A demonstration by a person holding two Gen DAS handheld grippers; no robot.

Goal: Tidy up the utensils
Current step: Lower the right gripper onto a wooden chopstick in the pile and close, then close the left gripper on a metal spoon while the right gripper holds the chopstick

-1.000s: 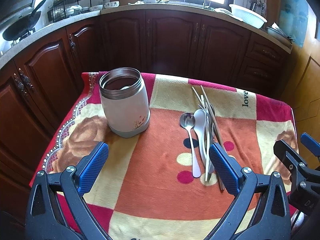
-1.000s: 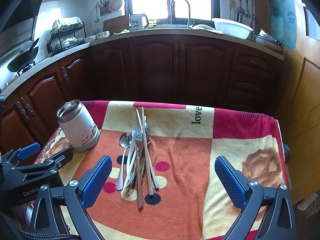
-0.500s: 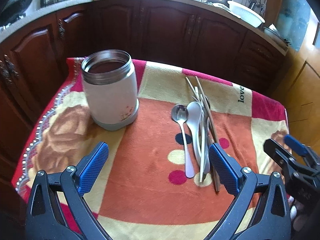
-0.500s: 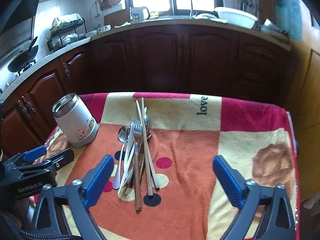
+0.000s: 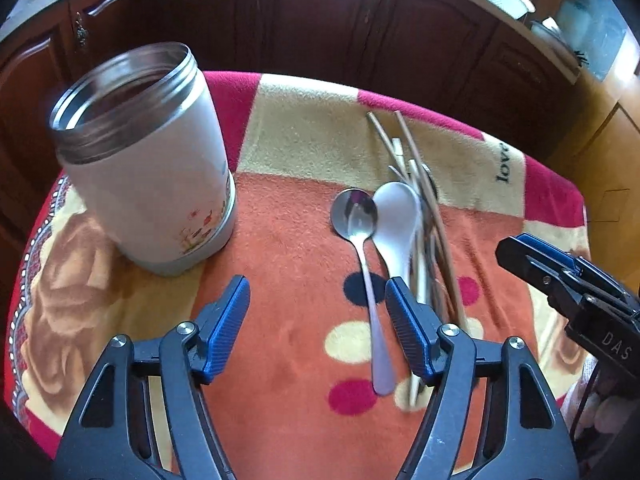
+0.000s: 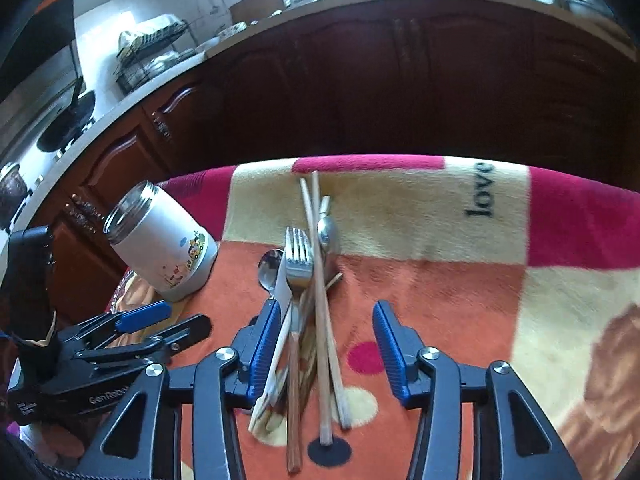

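A pile of utensils lies on the patterned cloth: a steel spoon (image 5: 362, 240), a white spoon (image 5: 396, 220), a fork (image 6: 298, 264) and chopsticks (image 6: 320, 280). A white steel-rimmed jar (image 5: 148, 160) stands open at the left; it also shows in the right wrist view (image 6: 160, 248). My left gripper (image 5: 318, 320) is open and empty, low over the cloth between the jar and the spoons. My right gripper (image 6: 324, 344) is open, its jaws standing on either side of the utensil handles, close above them.
The cloth-covered table (image 6: 460, 280) ends at dark wooden cabinets (image 5: 320, 24) behind. My right gripper shows at the right edge of the left wrist view (image 5: 568, 280), and my left one shows at the lower left of the right wrist view (image 6: 132, 332).
Both grippers have moved forward and down toward the table. Both jaw gaps have narrowed. The right gripper now straddles the utensil pile.
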